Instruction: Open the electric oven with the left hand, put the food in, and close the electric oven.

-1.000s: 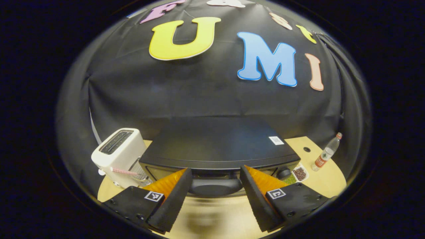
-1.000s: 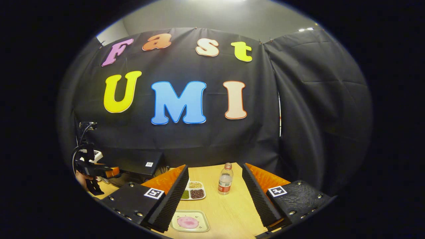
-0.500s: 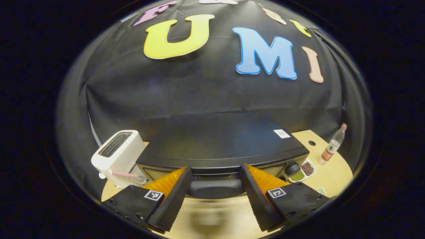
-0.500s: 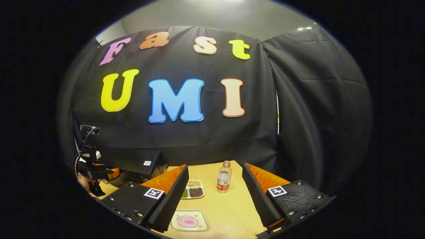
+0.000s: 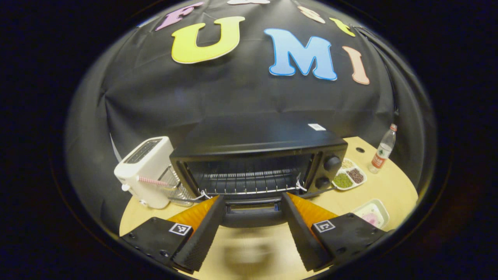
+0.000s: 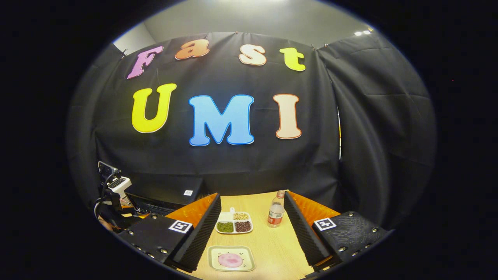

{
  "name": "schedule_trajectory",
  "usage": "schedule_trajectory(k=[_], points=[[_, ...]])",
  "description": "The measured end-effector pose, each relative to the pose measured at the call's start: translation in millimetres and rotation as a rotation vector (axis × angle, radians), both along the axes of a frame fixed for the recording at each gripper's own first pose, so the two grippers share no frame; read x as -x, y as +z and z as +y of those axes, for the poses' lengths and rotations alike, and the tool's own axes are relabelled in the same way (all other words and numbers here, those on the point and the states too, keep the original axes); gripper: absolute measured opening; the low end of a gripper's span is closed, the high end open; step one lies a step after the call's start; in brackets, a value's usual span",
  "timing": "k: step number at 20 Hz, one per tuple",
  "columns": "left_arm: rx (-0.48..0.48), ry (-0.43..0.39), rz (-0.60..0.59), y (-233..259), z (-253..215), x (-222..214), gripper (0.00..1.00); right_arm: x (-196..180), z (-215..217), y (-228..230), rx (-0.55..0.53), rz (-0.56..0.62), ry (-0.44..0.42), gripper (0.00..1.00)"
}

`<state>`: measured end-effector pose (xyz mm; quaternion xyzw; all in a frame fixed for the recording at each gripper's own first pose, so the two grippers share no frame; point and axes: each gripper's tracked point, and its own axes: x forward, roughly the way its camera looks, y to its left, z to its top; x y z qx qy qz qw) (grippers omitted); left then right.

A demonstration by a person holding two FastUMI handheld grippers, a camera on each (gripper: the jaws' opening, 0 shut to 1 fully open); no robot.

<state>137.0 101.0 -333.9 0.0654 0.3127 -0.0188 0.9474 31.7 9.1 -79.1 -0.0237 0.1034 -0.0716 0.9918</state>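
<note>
Presently the opening step looks largely done: in the left gripper view the left tool (image 5: 251, 229) stands with its fingers wide, the door handle (image 5: 253, 216) lying between them with neither finger visibly pressing on it, and the door of the electric oven (image 5: 258, 155) is swung down toward the camera so that the wire rack (image 5: 249, 182) and dark cavity are exposed. Loading and closing remain. The right tool (image 6: 251, 233) is likewise wide and empty, hovering above the food plate (image 6: 231, 258), which sits on the surface (image 6: 268, 249) just below its fingers and right of the oven. Beyond the plate lie a divided tray of beans (image 6: 233, 224) and a water bottle (image 6: 276, 214), close together; these narrow the path from plate to oven mouth. A white toaster (image 5: 146, 171) and a glass (image 5: 173, 186) stand just beside the oven's left wall, leaving little room there. In my judgement the lowered door's front edge is the main obstruction: the plate must pass over it, and the left tool must clear the handle first.
</note>
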Motion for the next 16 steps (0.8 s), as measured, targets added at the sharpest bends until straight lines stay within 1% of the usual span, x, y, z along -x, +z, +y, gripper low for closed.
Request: schedule_trajectory(k=[1, 2, 6, 9, 10, 13, 14, 16], points=[[-0.009, -0.005, 0.01, -6, -1, 6, 1.0, 1, 3, 0, -0.004, 0.001, 0.007, 0.98], [-0.014, -0.006, 0.024, -11, 1, 14, 0.98, 2, 4, -1, -0.004, 0.002, 0.013, 0.98], [0.007, 0.002, 0.092, -36, 4, 41, 0.98, 8, 5, -6, -0.001, 0.017, 0.019, 0.98], [0.009, -0.003, 0.127, -49, 6, 49, 0.98, 11, 1, -9, 0.008, 0.032, 0.013, 0.98], [0.012, -0.001, 0.133, -53, 7, 53, 1.0, 13, 0, -13, 0.008, 0.041, 0.012, 0.98], [0.01, 0.008, 0.162, -61, 12, 58, 0.99, 16, -2, -26, -0.012, 0.083, 0.011, 0.98], [0.017, 0.012, 0.158, -59, 13, 57, 0.98, 17, -2, -30, -0.02, 0.095, 0.012, 0.98], [0.037, 0.005, 0.101, -37, 10, 51, 1.0, 15, -5, -39, -0.033, 0.123, 0.015, 0.98]])
